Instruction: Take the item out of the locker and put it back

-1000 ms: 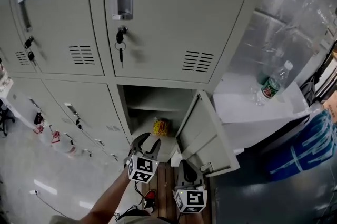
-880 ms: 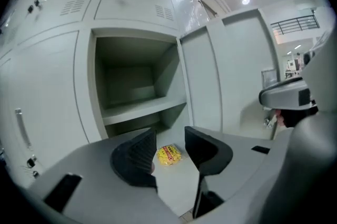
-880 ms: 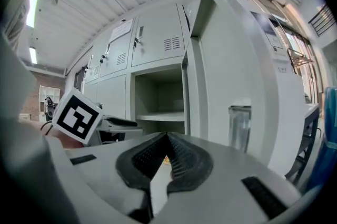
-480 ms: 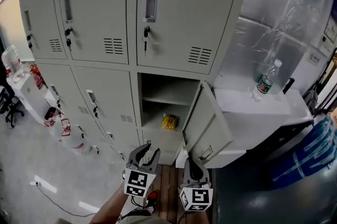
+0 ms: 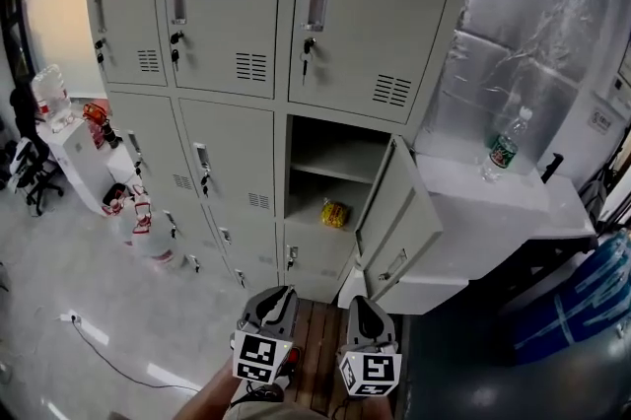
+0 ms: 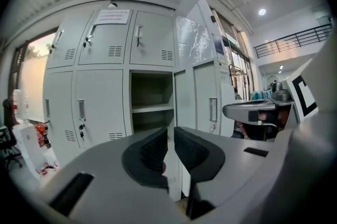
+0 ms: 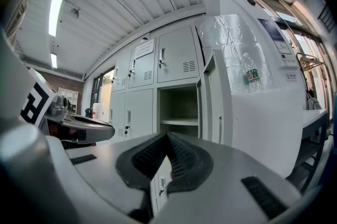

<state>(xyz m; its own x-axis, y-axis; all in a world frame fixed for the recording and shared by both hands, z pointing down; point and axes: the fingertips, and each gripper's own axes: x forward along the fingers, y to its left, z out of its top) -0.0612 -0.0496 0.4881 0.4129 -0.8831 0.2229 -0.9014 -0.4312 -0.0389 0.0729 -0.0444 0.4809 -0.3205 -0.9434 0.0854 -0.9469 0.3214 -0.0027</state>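
A small yellow packet (image 5: 334,213) lies on the lower floor of the open locker (image 5: 330,174), whose door (image 5: 398,211) swings out to the right. Both grippers hang well back from it, low in the head view. My left gripper (image 5: 275,295) (image 6: 170,136) has just been closing; its jaws stand a narrow gap apart with nothing between them. My right gripper (image 5: 363,302) (image 7: 168,136) has its jaws together and empty. Both gripper views face the open locker (image 6: 151,102) (image 7: 179,106); the packet is hidden there.
A green-labelled water bottle (image 5: 505,150) stands on a white counter (image 5: 498,203) right of the lockers. At the left are a white stand (image 5: 69,147) and red-tagged keys. A cable (image 5: 113,364) runs over the floor. Wooden boards (image 5: 317,334) lie under the grippers.
Both grippers have drawn back from the locker, and more of the locker wall shows. The left jaws went from wide apart to nearly together. The packet stays in the locker.
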